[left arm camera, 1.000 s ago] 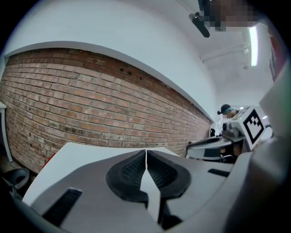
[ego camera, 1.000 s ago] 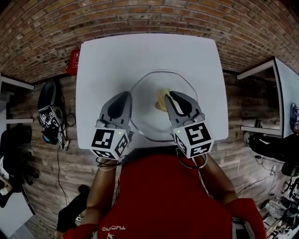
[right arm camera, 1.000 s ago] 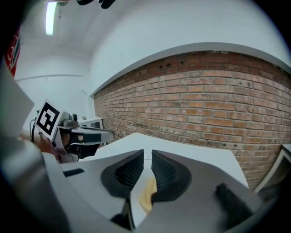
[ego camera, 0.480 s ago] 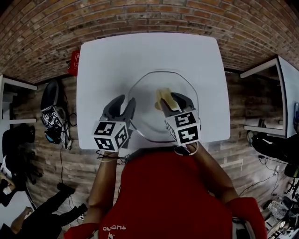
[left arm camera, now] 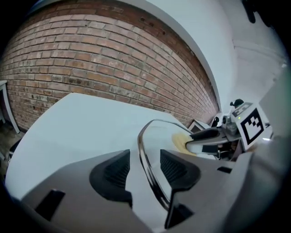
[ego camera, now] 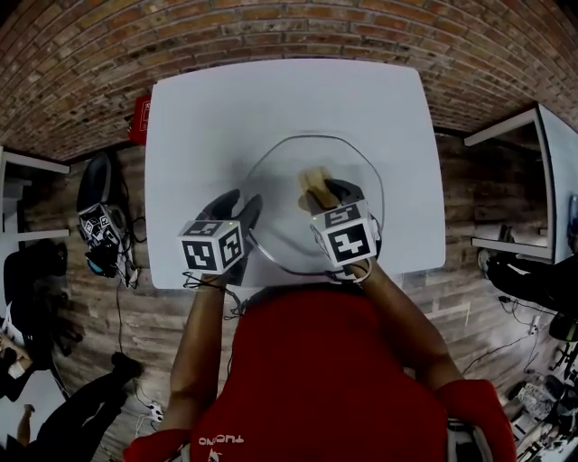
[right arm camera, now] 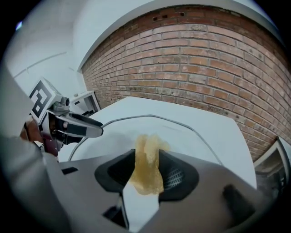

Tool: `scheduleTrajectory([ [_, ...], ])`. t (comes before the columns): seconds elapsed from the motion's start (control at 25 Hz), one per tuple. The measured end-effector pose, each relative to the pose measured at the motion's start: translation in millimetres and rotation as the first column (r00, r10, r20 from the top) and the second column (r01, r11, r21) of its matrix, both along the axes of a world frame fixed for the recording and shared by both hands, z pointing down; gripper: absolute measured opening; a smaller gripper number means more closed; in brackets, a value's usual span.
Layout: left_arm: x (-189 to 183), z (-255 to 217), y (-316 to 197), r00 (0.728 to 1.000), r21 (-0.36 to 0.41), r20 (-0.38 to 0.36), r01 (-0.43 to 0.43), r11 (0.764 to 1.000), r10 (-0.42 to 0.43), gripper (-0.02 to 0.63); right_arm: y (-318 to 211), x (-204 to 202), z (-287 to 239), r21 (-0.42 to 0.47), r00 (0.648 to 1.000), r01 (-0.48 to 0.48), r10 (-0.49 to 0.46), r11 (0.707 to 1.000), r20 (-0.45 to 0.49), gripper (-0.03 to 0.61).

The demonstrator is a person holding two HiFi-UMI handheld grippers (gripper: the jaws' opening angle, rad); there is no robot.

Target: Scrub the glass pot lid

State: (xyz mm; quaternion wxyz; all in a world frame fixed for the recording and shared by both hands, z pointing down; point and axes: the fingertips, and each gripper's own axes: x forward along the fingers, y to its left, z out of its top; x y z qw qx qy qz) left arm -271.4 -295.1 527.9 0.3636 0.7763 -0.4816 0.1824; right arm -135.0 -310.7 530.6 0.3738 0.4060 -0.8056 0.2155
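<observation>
The glass pot lid (ego camera: 287, 176) lies flat on the white table (ego camera: 226, 108), near its front edge. My left gripper (ego camera: 238, 213) straddles the lid's left rim (left arm camera: 146, 150); its jaws have just been opening and both pads stand clear of the metal edge. A yellow sponge (ego camera: 312, 183) rests on the glass. My right gripper (ego camera: 329, 193) sits around it, jaws also just opened, and the sponge (right arm camera: 148, 159) stands loose between the pads (right arm camera: 175, 175). Each gripper view shows the other gripper across the lid: the right gripper (left arm camera: 205, 139) and the left gripper (right arm camera: 77, 127).
A brick wall (ego camera: 289, 27) runs behind the table. A red box (ego camera: 140, 120) sits on the floor at the table's far left corner. Dark gear (ego camera: 97, 230) lies on the wooden floor to the left, and another white table (ego camera: 542, 189) stands to the right.
Both grippers have sunk toward the table and tipped further down, and their jaws have spread. The lid and the sponge stay in place on the table.
</observation>
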Motion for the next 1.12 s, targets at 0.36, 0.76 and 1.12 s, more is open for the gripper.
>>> scheduleTrajectory([
  [0.36, 1.4, 8.9, 2.4, 1.0, -0.021, -0.023, -0.021, 1.0, 0.02, 0.168, 0.7, -4.9, 1.9, -0.009, 1.0, 0.013, -0.013, 1.0, -0.009, 0.156],
  [0.76, 5.1, 8.9, 3.1, 0.998, -0.013, -0.045, -0.043, 0.999, 0.042, 0.127, -0.4, -0.3, 5.1, 0.026, 0.999, 0.018, -0.017, 0.999, -0.047, 0.052],
  [1.12, 3.0, 8.0, 2.8, 0.999, -0.017, -0.044, -0.033, 0.999, 0.033, 0.118, -2.0, -9.6, -21.7, 0.062, 1.0, -0.008, 0.006, 0.998, 0.029, 0.049],
])
